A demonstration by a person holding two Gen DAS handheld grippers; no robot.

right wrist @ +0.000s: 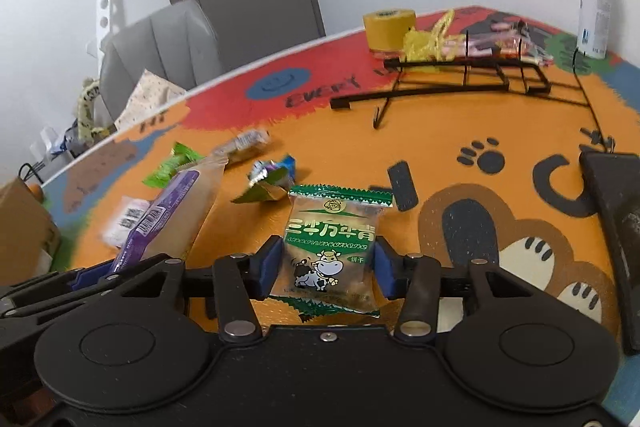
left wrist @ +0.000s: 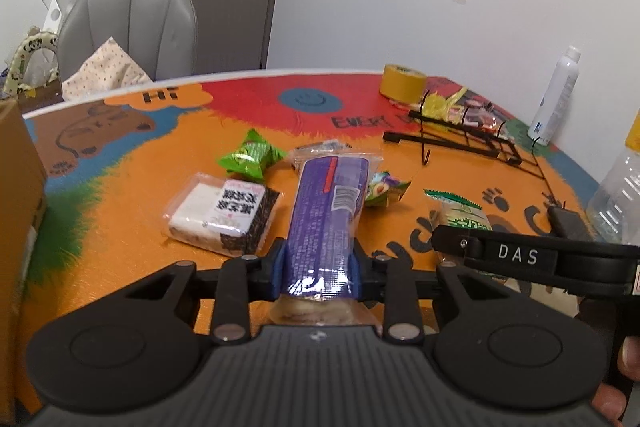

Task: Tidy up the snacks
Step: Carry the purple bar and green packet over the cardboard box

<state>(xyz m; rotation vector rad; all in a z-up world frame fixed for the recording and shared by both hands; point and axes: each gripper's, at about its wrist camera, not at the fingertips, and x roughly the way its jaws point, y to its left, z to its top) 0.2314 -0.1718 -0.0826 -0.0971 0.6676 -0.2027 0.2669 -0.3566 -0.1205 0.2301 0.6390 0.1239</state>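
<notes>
My left gripper [left wrist: 320, 269] is shut on a long purple snack pack [left wrist: 326, 219], held above the table; the pack also shows in the right wrist view [right wrist: 168, 211]. My right gripper [right wrist: 330, 265] is shut on a green cow-print biscuit packet [right wrist: 332, 247], whose top also shows in the left wrist view [left wrist: 460, 213]. On the orange table lie a black-and-white cake pack [left wrist: 224, 217], a green candy [left wrist: 252, 157], a small clear pack [left wrist: 320, 149] and a green-blue candy [left wrist: 386, 189]. A black wire rack [right wrist: 460, 75] stands at the back right with snacks in it.
A yellow tape roll [left wrist: 402, 81] and a white spray bottle [left wrist: 556, 99] stand at the far right. A clear plastic bottle [left wrist: 620, 195] is at the right edge. A cardboard box [left wrist: 18, 187] is at the left. A grey chair [left wrist: 132, 27] stands behind the table.
</notes>
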